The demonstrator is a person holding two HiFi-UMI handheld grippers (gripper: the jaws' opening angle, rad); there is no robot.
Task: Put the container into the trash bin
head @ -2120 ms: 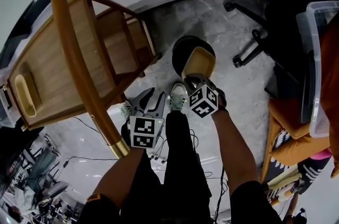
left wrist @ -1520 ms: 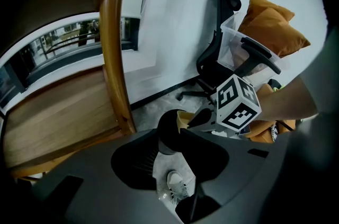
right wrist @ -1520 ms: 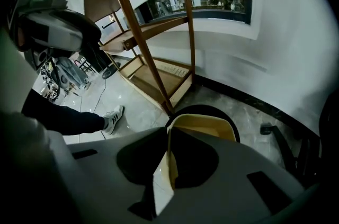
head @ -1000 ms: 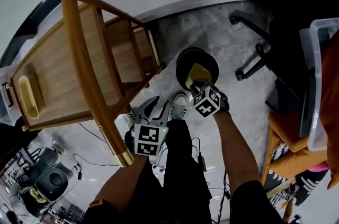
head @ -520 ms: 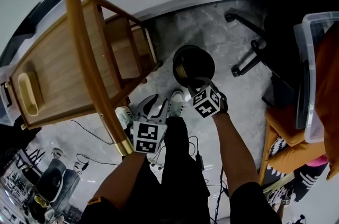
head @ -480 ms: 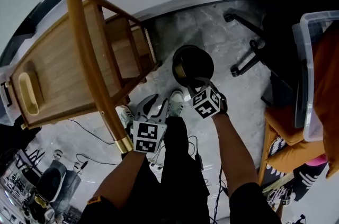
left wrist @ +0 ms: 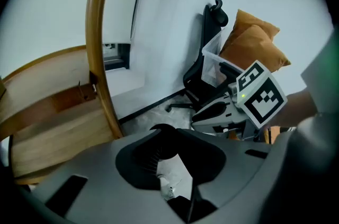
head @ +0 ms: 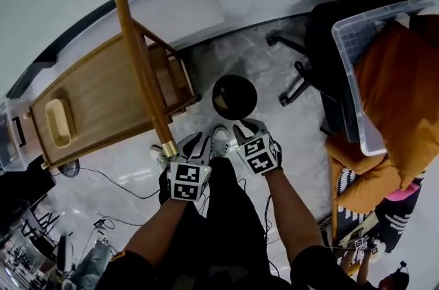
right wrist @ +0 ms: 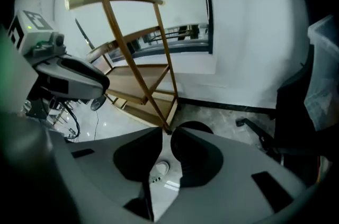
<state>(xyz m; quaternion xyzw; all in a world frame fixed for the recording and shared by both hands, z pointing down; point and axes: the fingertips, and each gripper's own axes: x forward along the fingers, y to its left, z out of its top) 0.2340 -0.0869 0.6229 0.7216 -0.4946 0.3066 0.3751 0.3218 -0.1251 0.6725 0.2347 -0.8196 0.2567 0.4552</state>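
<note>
Inside black bin (head: 235, 78): tan container (head: 220, 102) (edge only) | left gripper (head: 198, 140), right gripper (head: 247, 126) closing, empty

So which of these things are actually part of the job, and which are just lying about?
Job: black trash bin; tan container inside it.
Lying about: wooden stand, similar tray on it, office chair, clear plastic box, orange cushions.

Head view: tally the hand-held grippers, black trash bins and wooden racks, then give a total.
Hand-held grippers: 2, left hand-held gripper and right hand-held gripper, both empty, jaws closing
Black trash bin: 1
Wooden rack: 1
Total: 4
</note>
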